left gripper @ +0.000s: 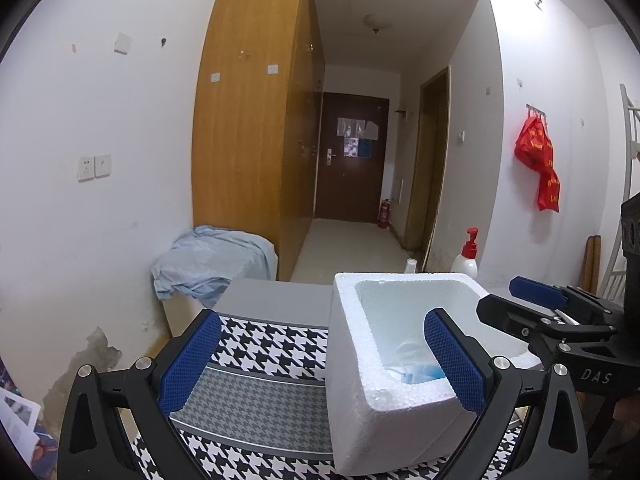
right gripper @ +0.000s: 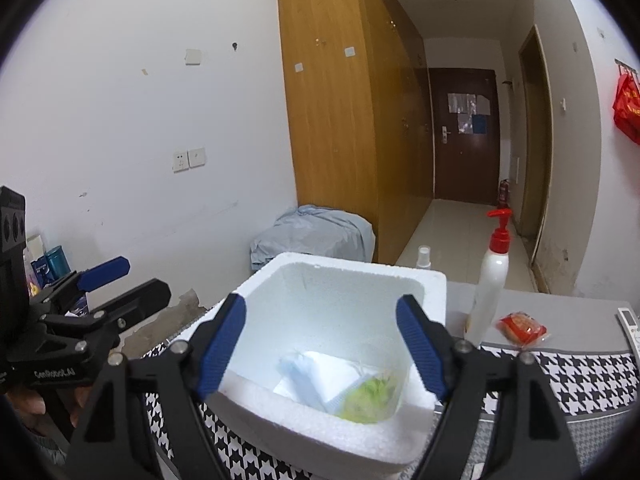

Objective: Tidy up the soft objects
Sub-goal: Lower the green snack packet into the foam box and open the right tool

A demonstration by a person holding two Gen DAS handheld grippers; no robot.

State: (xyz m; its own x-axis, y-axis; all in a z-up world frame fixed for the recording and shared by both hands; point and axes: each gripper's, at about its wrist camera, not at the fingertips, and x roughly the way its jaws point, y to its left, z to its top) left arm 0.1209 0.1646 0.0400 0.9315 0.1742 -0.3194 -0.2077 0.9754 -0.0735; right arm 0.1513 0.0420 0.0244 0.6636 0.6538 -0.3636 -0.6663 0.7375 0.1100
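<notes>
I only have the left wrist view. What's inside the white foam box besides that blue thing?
Observer: A clear bag of something green lies at the bottom of the white foam box.
Operator: Is the right gripper holding anything?
Observer: No. The right gripper is open above the box, with nothing between its fingers.
Operator: Anything left outside the box?
Observer: A small red wrapped packet lies on the grey table top, right of the white pump bottle with a red top. I cannot tell whether it is soft.
</notes>
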